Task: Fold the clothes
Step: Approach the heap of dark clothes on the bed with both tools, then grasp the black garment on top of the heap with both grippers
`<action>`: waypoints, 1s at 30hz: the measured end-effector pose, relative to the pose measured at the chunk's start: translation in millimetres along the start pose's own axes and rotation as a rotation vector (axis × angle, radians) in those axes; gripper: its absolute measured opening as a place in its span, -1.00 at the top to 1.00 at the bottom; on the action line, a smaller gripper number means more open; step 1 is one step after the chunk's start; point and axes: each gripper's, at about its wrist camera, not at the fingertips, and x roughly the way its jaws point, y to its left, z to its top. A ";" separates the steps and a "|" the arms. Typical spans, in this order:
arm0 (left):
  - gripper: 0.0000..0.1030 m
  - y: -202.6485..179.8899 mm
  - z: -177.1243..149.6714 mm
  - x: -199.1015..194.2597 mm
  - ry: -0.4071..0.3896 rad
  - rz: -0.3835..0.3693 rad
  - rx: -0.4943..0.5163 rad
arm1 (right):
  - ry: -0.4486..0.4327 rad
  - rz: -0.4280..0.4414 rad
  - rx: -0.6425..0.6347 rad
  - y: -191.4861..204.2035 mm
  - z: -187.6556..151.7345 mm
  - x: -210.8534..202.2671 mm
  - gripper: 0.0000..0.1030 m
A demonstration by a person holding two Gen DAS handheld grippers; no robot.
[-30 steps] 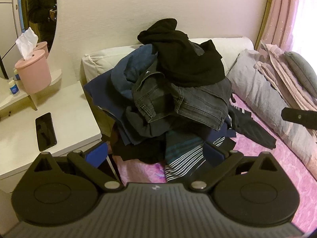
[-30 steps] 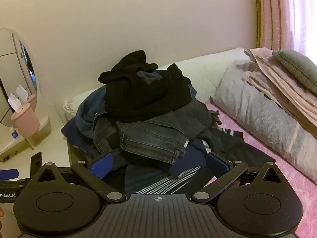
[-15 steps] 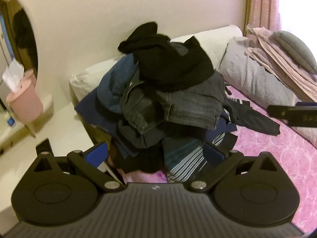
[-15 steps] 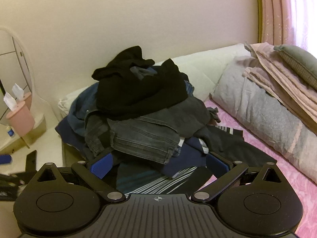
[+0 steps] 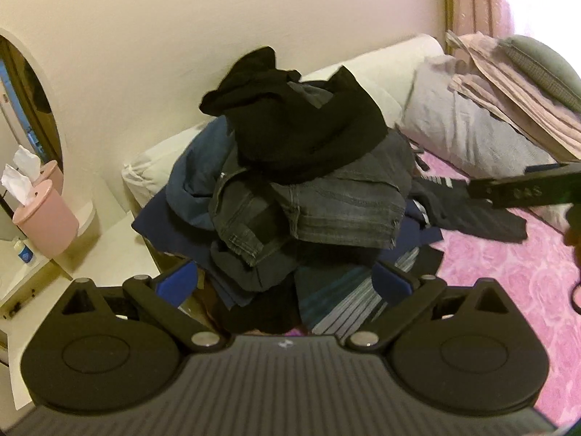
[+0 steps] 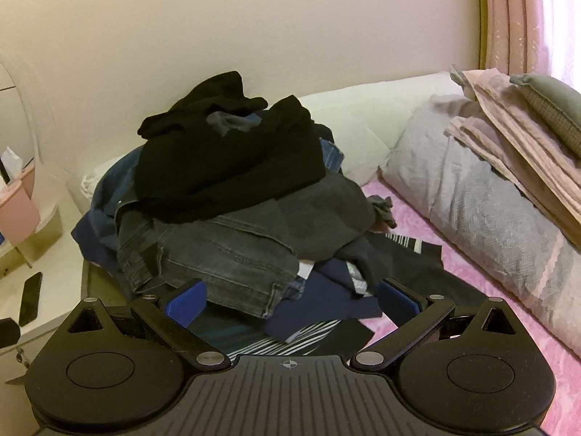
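Facing the clothes pile (image 5: 308,189) just ahead, left hand-held gripper (image 5: 287,283) and right hand-held gripper (image 6: 290,301) both gape spread, empty.

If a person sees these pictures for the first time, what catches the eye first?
First, the tall heap of dark clothes on the pink bedsheet, topped by a black garment lying over grey jeans. Next, both open grippers, left and right, at the heap's near edge, holding nothing. To the right lies a grey pillow under folded pink bedding.

Home bedroom, pink bedsheet (image 5: 501,272), pillows (image 6: 486,214), curtain (image 6: 526,14), vanity mirror (image 5: 29,109)
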 end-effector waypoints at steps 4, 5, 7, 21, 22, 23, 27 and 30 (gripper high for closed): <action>-0.95 1.0 9.0 12.0 -0.015 0.022 0.002 | -0.007 -0.009 -0.035 -5.4 9.4 0.5 -0.99; -0.95 1.0 11.2 14.1 -0.016 0.032 0.003 | -0.011 -0.008 -0.042 -6.6 11.8 0.2 -0.99; -0.95 1.5 15.1 17.8 -0.020 0.039 0.009 | -0.015 0.002 -0.031 -11.1 16.1 0.1 -0.99; -0.95 32.6 60.0 64.0 -0.096 0.053 0.219 | -0.081 0.080 -0.129 6.6 40.7 17.7 -0.99; -0.95 37.7 65.3 70.0 -0.106 0.047 0.235 | -0.090 0.079 -0.152 12.7 43.2 22.1 -0.99; -0.95 43.5 71.1 77.0 -0.117 0.038 0.251 | -0.099 0.078 -0.175 18.8 45.8 26.5 -0.99; -0.95 69.7 99.2 118.4 -0.160 -0.022 0.344 | -0.137 0.054 -0.275 42.6 58.7 49.7 -0.98; -0.95 89.1 124.7 160.7 -0.189 -0.066 0.426 | -0.137 0.017 -0.343 56.5 72.1 79.9 -0.98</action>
